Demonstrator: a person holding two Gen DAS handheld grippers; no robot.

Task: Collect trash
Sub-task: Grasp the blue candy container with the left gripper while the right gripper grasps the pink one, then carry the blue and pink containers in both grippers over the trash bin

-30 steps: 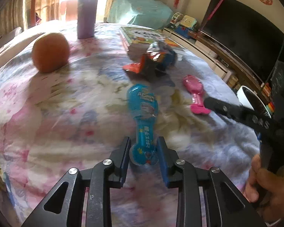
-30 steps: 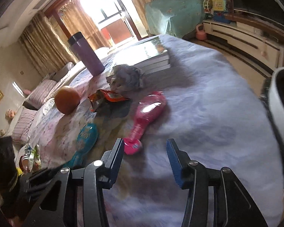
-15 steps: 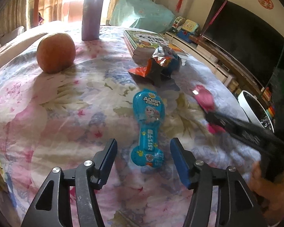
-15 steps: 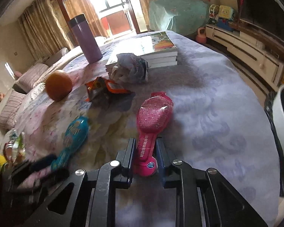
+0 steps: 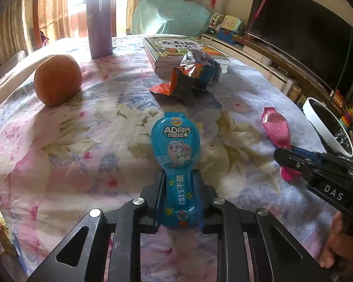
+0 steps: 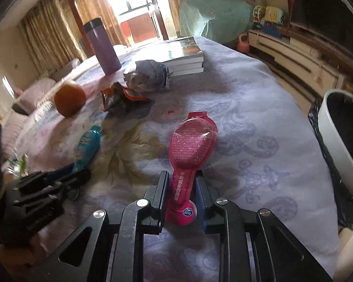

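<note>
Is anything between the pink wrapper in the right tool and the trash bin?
Nothing visible: only bare tablecloth lies between the pink wrapper, shut in the right tool, and the trash bin past the table's edge.

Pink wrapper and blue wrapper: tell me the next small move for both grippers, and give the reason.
Probably lift both straight off the bedspread. The left gripper is shut on the blue wrapper, and the right gripper is shut on the pink wrapper, yet both wrappers look to lie on the cloth. The white bin stands off the bed's right edge, the likely drop point.
</note>
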